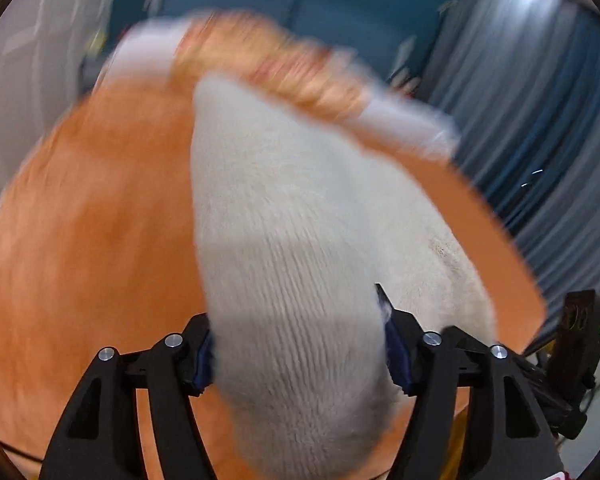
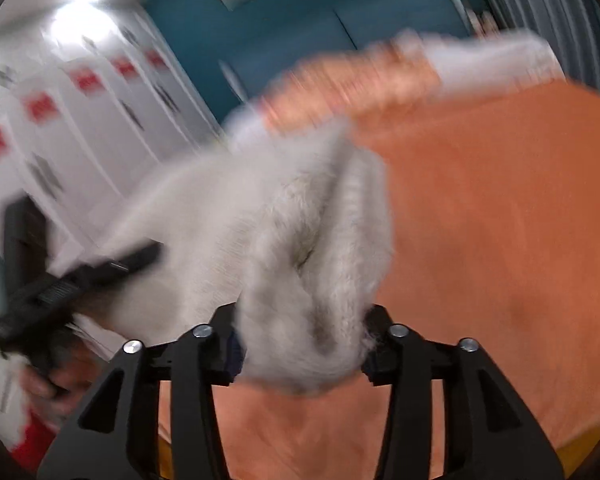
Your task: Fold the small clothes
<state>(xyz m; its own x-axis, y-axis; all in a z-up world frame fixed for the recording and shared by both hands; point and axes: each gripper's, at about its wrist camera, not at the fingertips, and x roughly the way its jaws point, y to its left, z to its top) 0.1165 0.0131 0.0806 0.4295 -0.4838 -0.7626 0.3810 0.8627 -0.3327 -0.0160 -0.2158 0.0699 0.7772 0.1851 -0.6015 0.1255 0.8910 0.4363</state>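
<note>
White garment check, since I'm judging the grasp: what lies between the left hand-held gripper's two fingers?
In the left wrist view, the left hand-held gripper has a bunched fold of the white fuzzy garment filling the gap, above the orange cloth.

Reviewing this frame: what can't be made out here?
- Left hand-held gripper fingertips, left wrist view: buried under the white knit garment; closure on it is unclear.
- Right hand-held gripper fingertips, right wrist view: hidden by the same bunched garment.
- Garment type and shape: motion blur in both views.
- Patterned pile at the far edge of the orange cloth: too blurred to identify.
</note>
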